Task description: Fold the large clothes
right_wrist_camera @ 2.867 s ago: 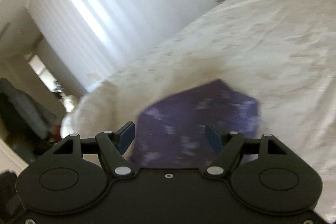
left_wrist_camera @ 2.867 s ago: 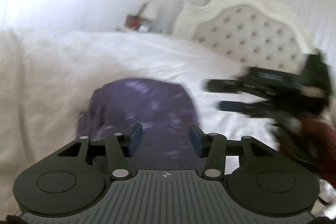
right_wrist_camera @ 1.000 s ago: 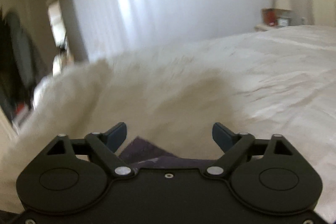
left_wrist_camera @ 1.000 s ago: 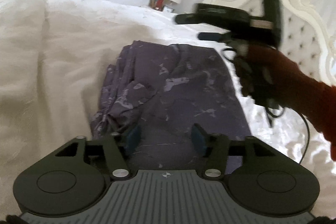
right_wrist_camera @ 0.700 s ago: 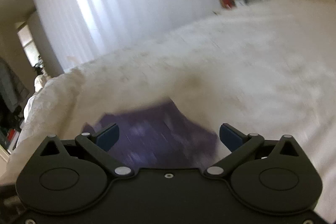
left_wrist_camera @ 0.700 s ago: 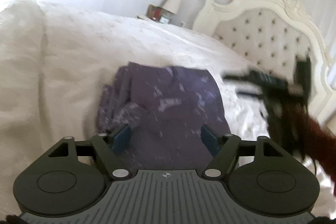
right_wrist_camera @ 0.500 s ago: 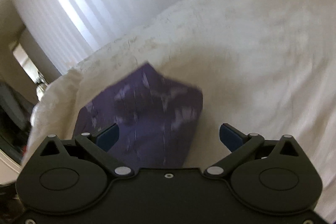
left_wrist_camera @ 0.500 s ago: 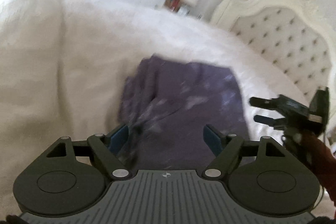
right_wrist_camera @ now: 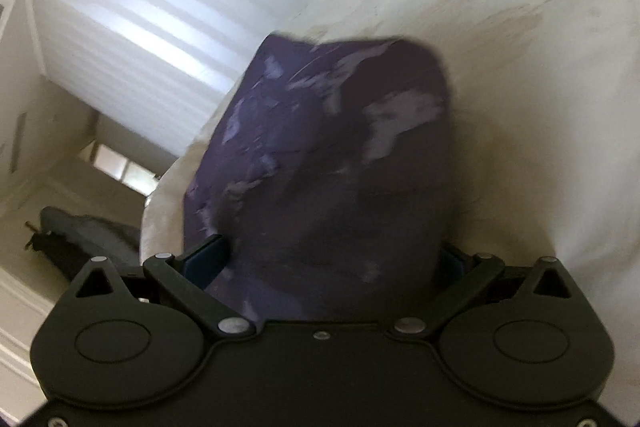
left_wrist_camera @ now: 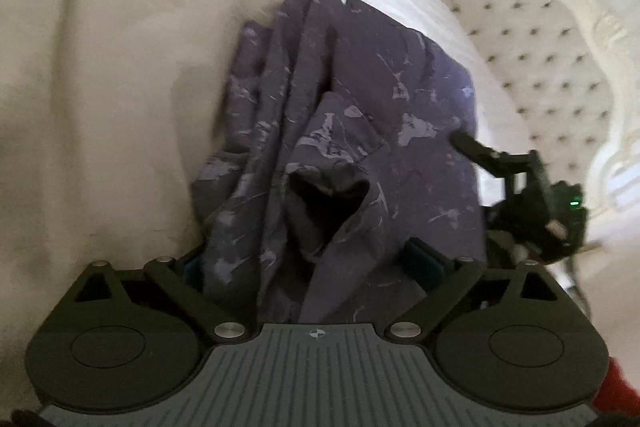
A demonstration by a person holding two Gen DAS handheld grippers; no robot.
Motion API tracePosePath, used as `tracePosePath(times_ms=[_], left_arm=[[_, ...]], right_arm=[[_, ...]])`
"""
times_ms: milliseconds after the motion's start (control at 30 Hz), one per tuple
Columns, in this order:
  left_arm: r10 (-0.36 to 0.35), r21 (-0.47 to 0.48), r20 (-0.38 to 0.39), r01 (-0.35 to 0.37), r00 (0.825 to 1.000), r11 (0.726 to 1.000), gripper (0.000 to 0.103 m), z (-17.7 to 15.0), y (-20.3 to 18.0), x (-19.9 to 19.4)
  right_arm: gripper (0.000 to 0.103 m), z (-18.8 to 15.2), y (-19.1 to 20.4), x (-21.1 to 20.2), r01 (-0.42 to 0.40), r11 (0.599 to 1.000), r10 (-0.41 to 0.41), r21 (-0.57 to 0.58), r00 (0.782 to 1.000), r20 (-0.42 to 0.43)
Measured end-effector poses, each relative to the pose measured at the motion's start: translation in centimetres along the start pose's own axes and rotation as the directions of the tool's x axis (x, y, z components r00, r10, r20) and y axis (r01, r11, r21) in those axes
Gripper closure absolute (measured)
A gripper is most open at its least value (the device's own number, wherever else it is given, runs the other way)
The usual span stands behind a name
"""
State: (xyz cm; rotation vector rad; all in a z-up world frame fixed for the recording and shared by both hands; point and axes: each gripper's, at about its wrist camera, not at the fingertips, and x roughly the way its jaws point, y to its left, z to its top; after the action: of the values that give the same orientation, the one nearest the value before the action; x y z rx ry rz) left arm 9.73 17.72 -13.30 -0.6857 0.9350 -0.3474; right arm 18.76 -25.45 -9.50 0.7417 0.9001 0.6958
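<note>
We saw the purple patterned garment [left_wrist_camera: 360, 107] lying folded into a thick bundle on the bed [left_wrist_camera: 100, 87], on its cream bedspread and close to the edge nearest us, with several layered folds stacked along its left side and a dark sleeve opening [left_wrist_camera: 324, 199] gaping in the middle. Our left tool [left_wrist_camera: 312, 267] sat low over the near end of the bundle with its jaws spread wide; cloth filled the gap between its blue pads [left_wrist_camera: 420, 259], but the pads did not press it. To the right of the garment we made out the right tool [left_wrist_camera: 520, 187], dark and blurred, just beside the bundle's right edge. Behind it stood the tufted cream headboard [left_wrist_camera: 540, 67] at the head of the bed.

In the right wrist view, the right tool [right_wrist_camera: 332, 259] was also spread wide, and the garment [right_wrist_camera: 340, 167] bulged between its pads [right_wrist_camera: 204, 255], which flanked the fabric on both sides without clamping it. A white pleated curtain [right_wrist_camera: 140, 27] hung beyond the bed's far edge.
</note>
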Motion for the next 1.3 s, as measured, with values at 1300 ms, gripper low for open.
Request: tracePosePath(times_ms=[1300], left_arm=[[-0.023,0.459,-0.198,0.114,0.980,0.881,0.010,0.9,-26.9,31.6]], right_arm=[[0.016,6.9,-14.1,-22.2,0.483,0.864,-0.501,0.141,0.801,0.329]])
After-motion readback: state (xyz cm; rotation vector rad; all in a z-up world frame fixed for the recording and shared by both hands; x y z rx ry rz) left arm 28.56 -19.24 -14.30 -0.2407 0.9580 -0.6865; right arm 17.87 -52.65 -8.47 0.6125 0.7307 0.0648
